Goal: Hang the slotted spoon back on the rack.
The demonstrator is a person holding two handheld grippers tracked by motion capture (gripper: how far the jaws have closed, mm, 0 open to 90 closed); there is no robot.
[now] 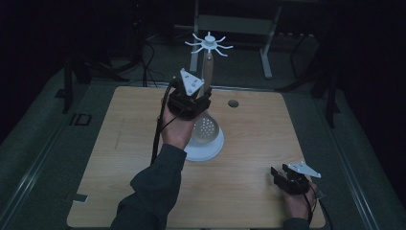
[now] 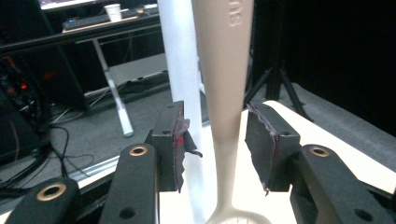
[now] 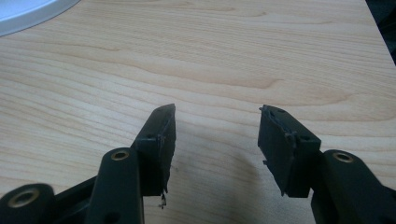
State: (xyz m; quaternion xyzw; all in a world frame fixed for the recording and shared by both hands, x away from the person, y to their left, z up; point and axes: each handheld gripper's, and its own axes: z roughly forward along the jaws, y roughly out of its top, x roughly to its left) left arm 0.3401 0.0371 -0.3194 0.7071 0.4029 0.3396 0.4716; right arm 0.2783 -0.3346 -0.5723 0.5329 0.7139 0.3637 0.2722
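1. The left tool is standing open, its pads flanking but not pressing the one beige slotted spoon, whose handle is rising upright beside the white post.
2. The left hand is reaching forward over the white base.
3. The right tool is gaping wide and empty, resting low on the desk.
4. Embossed writing on the handle is too cropped to read.
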